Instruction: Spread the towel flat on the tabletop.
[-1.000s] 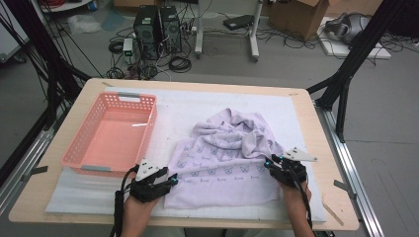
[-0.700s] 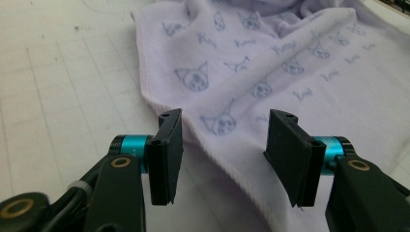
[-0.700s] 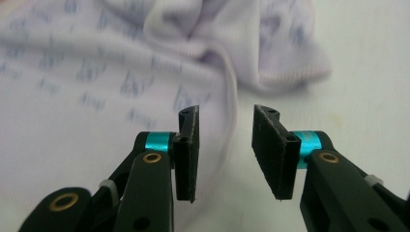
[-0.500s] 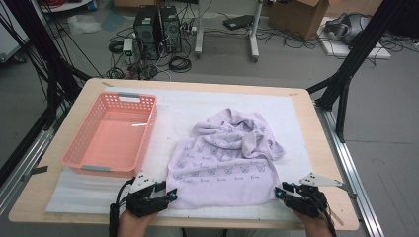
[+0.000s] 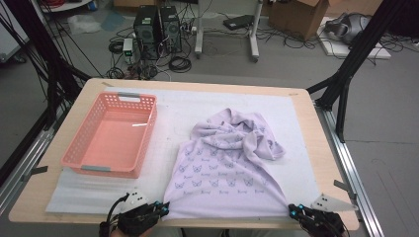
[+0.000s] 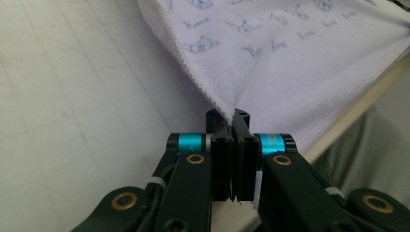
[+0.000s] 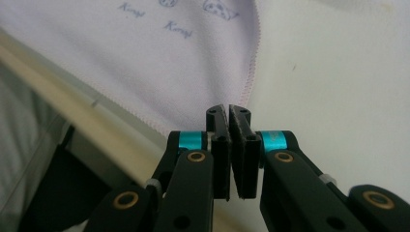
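We see a lilac towel (image 5: 227, 177) printed with small butterflies lying on the white mat (image 5: 178, 111) that covers the counter (image 5: 316, 148), its near edge drawn flat along the counter's front and its far part bunched in folds. The left gripper (image 5: 160, 210) has its fingers pressed together on the towel's near left corner; in the left gripper view the hem runs straight down into the pinch between the black fingers (image 6: 220, 145). The right gripper (image 5: 295, 213) is clamped the same way on the near right corner, where the right gripper view shows the stitched edge ending between its closed fingers (image 7: 218, 145). Both pairs of fingers have just been closing on the cloth. A pink plastic basket (image 5: 148, 128) stands on the mat just left of the towel, apart from it
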Demonstrator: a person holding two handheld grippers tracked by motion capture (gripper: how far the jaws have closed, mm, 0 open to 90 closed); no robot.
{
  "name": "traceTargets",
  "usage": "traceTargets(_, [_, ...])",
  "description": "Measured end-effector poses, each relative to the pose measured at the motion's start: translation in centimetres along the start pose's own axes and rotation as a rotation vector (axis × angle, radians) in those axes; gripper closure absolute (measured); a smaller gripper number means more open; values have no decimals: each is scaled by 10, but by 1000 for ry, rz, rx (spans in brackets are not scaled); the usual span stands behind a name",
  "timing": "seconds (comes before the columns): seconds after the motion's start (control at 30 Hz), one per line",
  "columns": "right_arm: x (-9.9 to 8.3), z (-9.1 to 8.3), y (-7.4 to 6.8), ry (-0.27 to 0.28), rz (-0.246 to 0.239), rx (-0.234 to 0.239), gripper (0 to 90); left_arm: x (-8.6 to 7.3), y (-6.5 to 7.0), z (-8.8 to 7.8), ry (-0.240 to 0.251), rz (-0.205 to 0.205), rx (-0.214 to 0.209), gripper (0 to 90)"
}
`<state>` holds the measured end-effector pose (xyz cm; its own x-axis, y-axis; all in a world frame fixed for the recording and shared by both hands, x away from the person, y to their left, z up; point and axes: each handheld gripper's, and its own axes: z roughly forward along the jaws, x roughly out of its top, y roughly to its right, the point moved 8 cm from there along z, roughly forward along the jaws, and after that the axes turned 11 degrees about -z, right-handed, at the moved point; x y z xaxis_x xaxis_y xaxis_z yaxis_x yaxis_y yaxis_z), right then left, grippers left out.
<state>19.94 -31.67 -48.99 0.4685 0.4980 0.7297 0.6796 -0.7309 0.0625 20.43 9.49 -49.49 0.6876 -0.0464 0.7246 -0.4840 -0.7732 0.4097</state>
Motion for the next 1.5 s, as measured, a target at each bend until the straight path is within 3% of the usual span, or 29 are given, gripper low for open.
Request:
traceTargets(0.1, [-7, -9, -10, 11, 6, 27, 873, -7, 3, -4, -1, 12, -15, 856])
traceTargets(0.17, [-9, -6, -13, -2, 12, 27, 838, -5, 1, 0, 10, -6, -16, 672])
traceTargets(0.23, [-3, -5, -10, 27, 25, 14, 698, 2, -3, 4, 42, -14, -8, 547])
traceTargets(0.33, [9, -2, 0, 85, 61, -7, 635, 18, -9, 10, 81, -22, 5, 470])
traceTargets(0.47, [20, 9, 9, 92, 51, -26, 628, 32, -17, 19, 108, -40, 14, 452])
traceTargets(0.63, [34, 38, 15, 44, 24, -29, 641, 39, -21, 39, 50, -45, 9, 464])
traceTargets(0.7, [36, 49, 17, 15, 24, -31, 695, 36, -16, 45, 32, -3, 9, 520])
traceTargets(0.77, [36, 55, 18, -1, 18, -27, 787, 34, -13, 45, 2, 30, 13, 714])
traceTargets(0.8, [35, 54, 18, 0, 25, -7, 854, 32, -12, 43, -22, 25, 9, 828])
traceTargets(0.93, [26, 41, 16, -23, 18, 4, 874, 25, -12, 32, -41, 22, -10, 863])
traceTargets(1.07, [13, 25, 4, -34, 16, 69, 875, 15, -9, 14, -49, 25, -29, 864])
traceTargets(1.2, [8, 19, -16, -40, -20, 126, 870, 7, -12, 3, -54, 28, -35, 847])
traceTargets(1.23, [10, 19, -17, -40, -23, 120, 856, 7, -13, 4, -49, 24, -31, 803])
traceTargets(1.3, [15, 19, -14, -17, -25, 92, 736, 11, -16, 7, -25, 1, -16, 604])
traceTargets(1.4, [28, 21, -9, 36, -8, 63, 659, 26, -15, 14, 34, 5, -23, 535])
traceTargets(1.5, [43, 38, -8, 34, -62, 22, 663, 34, -12, 21, 58, 19, -28, 520])
